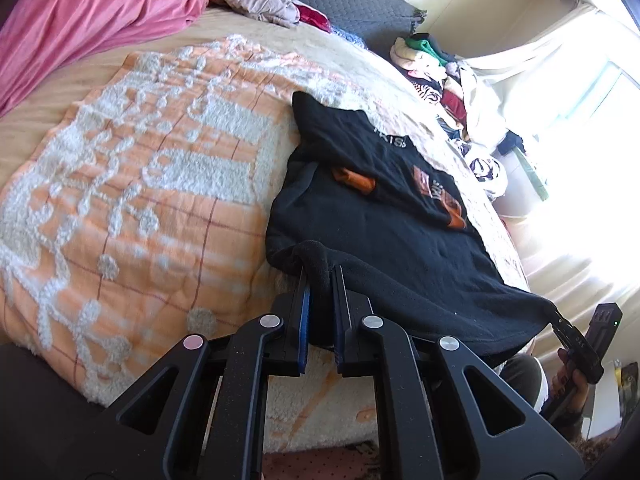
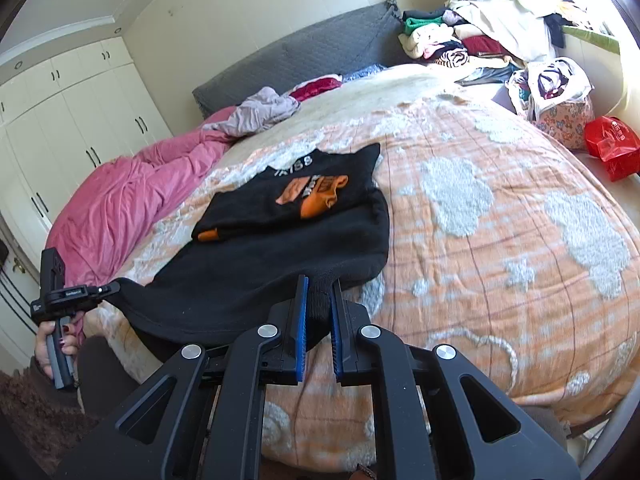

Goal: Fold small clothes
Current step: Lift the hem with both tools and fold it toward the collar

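Note:
A black sweatshirt (image 1: pixel 384 224) with an orange print lies on the orange and white blanket (image 1: pixel 140 184), sleeves folded over its body. My left gripper (image 1: pixel 320 276) is shut on one bottom corner of its hem. My right gripper (image 2: pixel 320 286) is shut on the other bottom corner of the sweatshirt (image 2: pixel 280 256). The hem hangs stretched between the two grippers at the bed's near edge. The right gripper also shows in the left wrist view (image 1: pixel 560 322), and the left gripper in the right wrist view (image 2: pixel 110 290).
A pink duvet (image 2: pixel 120 204) is bunched at the bed's far left side. A mauve garment (image 2: pixel 260 114) lies near the grey headboard (image 2: pixel 300 56). A pile of clothes (image 2: pixel 452 40), a bag (image 2: pixel 560 96) and a red bag (image 2: pixel 612 148) sit beside the bed.

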Available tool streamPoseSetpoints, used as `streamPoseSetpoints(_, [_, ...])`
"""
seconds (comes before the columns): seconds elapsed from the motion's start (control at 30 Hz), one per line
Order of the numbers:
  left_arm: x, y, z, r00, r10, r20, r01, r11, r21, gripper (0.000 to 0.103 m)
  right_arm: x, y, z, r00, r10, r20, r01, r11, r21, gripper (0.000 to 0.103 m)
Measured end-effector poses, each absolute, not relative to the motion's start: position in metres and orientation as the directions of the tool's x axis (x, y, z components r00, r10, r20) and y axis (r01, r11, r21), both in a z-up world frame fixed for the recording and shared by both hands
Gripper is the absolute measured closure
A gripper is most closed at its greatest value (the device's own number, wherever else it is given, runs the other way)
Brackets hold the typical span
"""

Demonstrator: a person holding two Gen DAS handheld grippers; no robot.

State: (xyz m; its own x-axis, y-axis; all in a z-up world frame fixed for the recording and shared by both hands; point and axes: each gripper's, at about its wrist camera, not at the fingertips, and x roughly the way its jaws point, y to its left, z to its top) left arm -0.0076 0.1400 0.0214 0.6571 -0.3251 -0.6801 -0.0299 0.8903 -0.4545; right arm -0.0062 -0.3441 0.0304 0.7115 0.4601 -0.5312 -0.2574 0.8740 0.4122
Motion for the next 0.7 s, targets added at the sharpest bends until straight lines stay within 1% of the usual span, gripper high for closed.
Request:
streamPoseSetpoints(0.17, [0.001, 0.137, 0.034, 0.689, -0.297, -0.662, -0.029, 0.900, -0.435, 0.099, 0.005, -0.343, 0.047, 0.746, 0.450, -0.491, -0.265, 0.877, 0.400, 0.094])
streamPoseSetpoints(0.4, [0.019, 0.142, 0.048, 0.722, -0.294, -0.626, -0.028, 0.892, -0.451, 0.099, 0.026, -0.341, 0.062, 0.776, 0.428, -0.463, -0.262, 0.887, 0.381, 0.094])
streamPoseSetpoints(0.57, [0.032, 0.140, 0.059, 0.749, -0.275, -0.603, -0.018, 0.901, -0.433, 0.099, 0.041, -0.337, 0.071, 0.799, 0.391, -0.456, -0.244, 0.905, 0.348, 0.094])
streamPoseSetpoints(0.7, [0.043, 0.140, 0.064, 0.757, -0.275, -0.593, -0.011, 0.901, -0.433, 0.099, 0.056, -0.332, 0.074, 0.812, 0.344, -0.472, -0.214, 0.927, 0.307, 0.094])
